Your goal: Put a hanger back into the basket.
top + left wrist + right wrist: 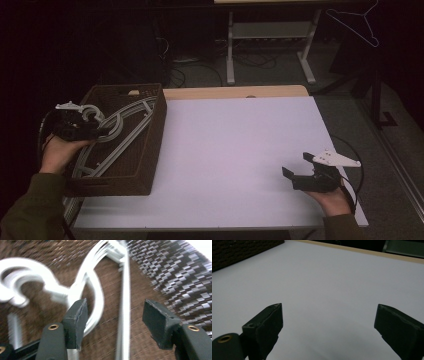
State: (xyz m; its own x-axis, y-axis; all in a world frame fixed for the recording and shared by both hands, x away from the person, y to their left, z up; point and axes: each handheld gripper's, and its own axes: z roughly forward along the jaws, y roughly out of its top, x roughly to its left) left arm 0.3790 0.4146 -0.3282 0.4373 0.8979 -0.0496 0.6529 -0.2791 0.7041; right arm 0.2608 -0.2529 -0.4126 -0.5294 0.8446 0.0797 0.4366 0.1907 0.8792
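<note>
Inside the basket (150, 130), hangers (97, 290) lie between the left tongs' (115, 315) parted jaws; right tongs (328, 325) also apart.

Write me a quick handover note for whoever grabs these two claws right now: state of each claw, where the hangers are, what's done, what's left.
Left claw: open, jaws spread over the grey plastic clothes hangers, at the hook end; nothing gripped yet.
Right claw: open, empty, low over the white tabletop near its front right corner.
Hangers: all stacked inside the dark brown woven basket on the left side of the table, hooks towards the far left.
Done: nothing is out of the basket yet.
Left: probably close the left claw on one hanger near its hook and lift it out; the right claw is free to help.
</note>
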